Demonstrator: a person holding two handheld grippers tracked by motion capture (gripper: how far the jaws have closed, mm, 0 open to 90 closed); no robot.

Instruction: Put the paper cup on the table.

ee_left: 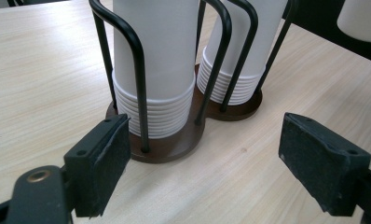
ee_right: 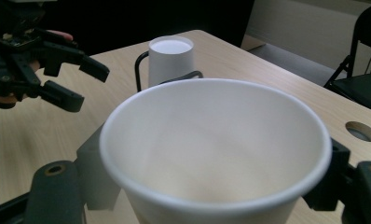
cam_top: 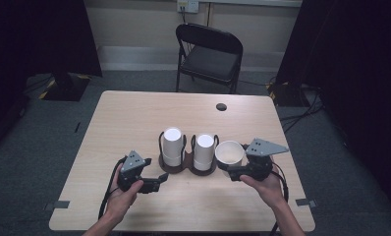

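A dark wooden holder (cam_top: 184, 170) with black wire loops stands mid-table and carries two stacks of upturned white paper cups, one on the left (cam_top: 173, 145) and one on the right (cam_top: 204, 150). My left gripper (cam_top: 157, 181) is open just left of the holder's base. In the left gripper view its jaws (ee_left: 207, 163) stand wide apart in front of the base (ee_left: 174, 150) and the nearer stack (ee_left: 155, 70). My right gripper (cam_top: 231, 170) is shut on a single upright white cup (cam_top: 229, 153), held above the table beside the right stack. That cup (ee_right: 216, 149) sits between its pads (ee_right: 97, 179).
A black folding chair (cam_top: 210, 54) stands beyond the far edge of the table (cam_top: 134, 113). A round cable hole (cam_top: 221, 106) lies near the far right of the tabletop. In the right gripper view the left gripper (ee_right: 67, 81) shows at upper left.
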